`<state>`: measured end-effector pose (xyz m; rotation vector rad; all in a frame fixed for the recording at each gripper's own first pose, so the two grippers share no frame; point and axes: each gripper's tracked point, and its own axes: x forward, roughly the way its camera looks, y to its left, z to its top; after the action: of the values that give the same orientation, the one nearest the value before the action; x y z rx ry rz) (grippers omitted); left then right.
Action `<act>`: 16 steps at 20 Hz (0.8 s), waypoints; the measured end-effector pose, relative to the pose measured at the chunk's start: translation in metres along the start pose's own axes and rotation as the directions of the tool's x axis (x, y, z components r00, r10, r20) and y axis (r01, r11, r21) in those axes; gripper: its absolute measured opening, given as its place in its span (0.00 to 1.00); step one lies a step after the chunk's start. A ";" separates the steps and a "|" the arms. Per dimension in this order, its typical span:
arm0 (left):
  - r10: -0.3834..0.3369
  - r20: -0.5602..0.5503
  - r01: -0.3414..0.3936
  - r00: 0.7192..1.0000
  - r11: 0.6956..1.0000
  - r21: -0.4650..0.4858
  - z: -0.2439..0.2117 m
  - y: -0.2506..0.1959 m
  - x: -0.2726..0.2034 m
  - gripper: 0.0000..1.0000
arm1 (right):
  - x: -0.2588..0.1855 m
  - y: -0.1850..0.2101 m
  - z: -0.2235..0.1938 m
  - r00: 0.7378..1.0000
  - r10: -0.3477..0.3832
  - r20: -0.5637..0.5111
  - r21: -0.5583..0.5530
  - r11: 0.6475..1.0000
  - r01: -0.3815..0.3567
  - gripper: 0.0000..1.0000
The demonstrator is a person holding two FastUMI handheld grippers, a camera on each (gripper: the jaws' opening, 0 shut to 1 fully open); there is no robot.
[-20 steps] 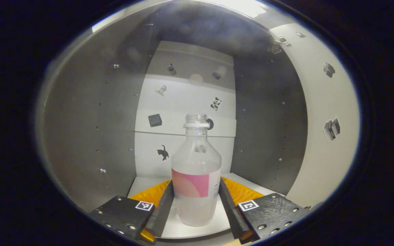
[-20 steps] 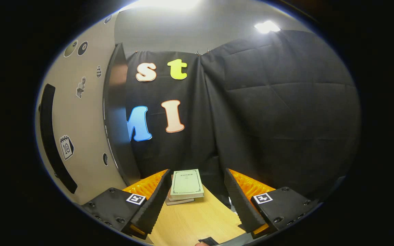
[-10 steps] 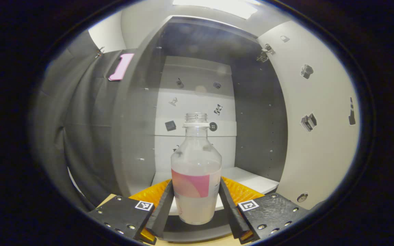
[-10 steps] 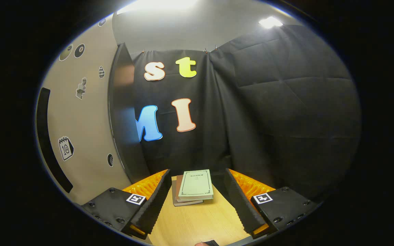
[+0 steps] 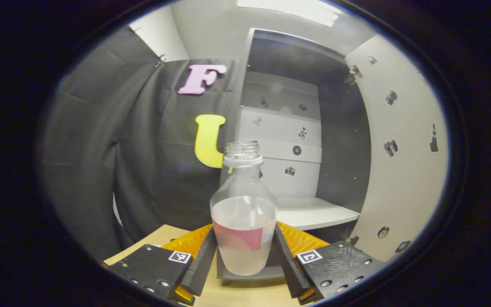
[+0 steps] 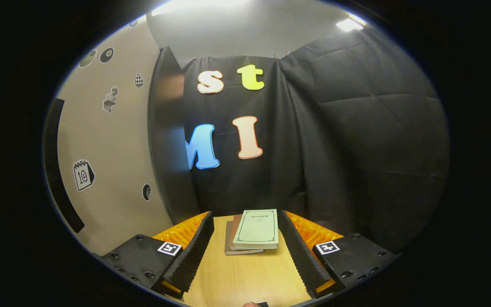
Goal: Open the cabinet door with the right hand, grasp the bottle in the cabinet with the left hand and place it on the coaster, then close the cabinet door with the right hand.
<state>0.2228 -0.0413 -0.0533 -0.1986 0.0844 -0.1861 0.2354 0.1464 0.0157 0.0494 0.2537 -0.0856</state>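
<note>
In the left gripper view, a clear capless bottle (image 5: pixel 244 213) with a pink label and pale liquid hangs above the table's edge, in front of the open cabinet (image 5: pixel 296 140). My left gripper (image 5: pixel 244 251) is shut on its lower body, both fingers pressing its sides. The cabinet's white shelf (image 5: pixel 313 213) lies behind it, and the open door (image 5: pixel 403 149) swings out on the right. In the right gripper view, my right gripper (image 6: pixel 245 247) stands open over the wooden table (image 6: pixel 249 277), with nothing between its fingers. The same cabinet door (image 6: pixel 105 145) rises at its left, its black handle (image 6: pixel 58 166) along the far edge.
A short stack of books (image 6: pixel 254 230) lies on the table just beyond the right gripper's fingers. The black cloth wall closes off the back and right. A strip of wooden table (image 5: pixel 160 238) shows under the left gripper.
My left gripper has drawn the bottle back out of the cabinet and swung left; the shelf now lies behind and to the right. The right gripper has shifted slightly, staying open.
</note>
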 end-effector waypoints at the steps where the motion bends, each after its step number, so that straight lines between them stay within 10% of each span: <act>1: 0.022 -0.007 -0.022 1.000 1.000 0.006 -0.008 0.011 -0.008 0.72 | 0.000 0.002 -0.001 1.000 0.011 -0.007 0.004 1.000 -0.011 0.98; 16: 0.233 -0.135 -0.232 0.963 0.972 0.020 -0.171 0.096 -0.125 0.72 | 0.003 0.009 -0.013 0.992 0.099 -0.074 -0.025 0.995 -0.101 0.98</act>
<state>0.0993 0.0430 -0.2316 -0.1699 0.2424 0.0351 0.2360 0.1561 0.0030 0.0366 0.3244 0.0197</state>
